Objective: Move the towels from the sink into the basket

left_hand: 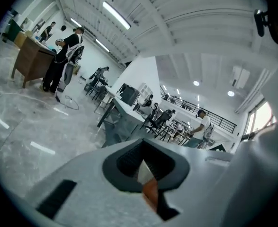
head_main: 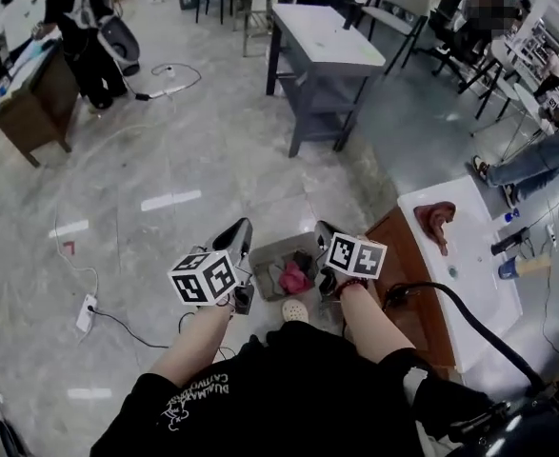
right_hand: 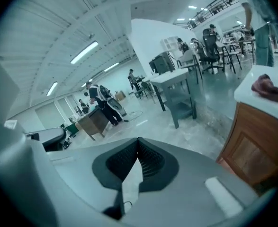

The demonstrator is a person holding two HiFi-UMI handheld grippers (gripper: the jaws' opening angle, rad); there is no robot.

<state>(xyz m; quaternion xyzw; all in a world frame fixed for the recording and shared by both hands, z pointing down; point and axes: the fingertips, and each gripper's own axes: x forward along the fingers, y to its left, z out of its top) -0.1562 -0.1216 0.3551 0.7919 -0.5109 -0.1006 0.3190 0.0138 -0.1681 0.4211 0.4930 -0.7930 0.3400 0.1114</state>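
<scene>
Grey plastic basket (head_main: 268, 252), pink towel (head_main: 294, 279) inside, perhaps others, partly hidden between left gripper (head_main: 244, 228) and right gripper (head_main: 323, 229), both pinched together, empty; right of it, brown towel (head_main: 435, 222) on white sink (head_main: 471, 272).

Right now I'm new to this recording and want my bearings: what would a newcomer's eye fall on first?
The left hand-held gripper and right hand-held gripper, each with a marker cube, are held side by side mid-frame, both shut and empty. Between them, on the floor, stands a grey basket holding a pink towel. At right, a brown towel lies on the white sink top.
</scene>
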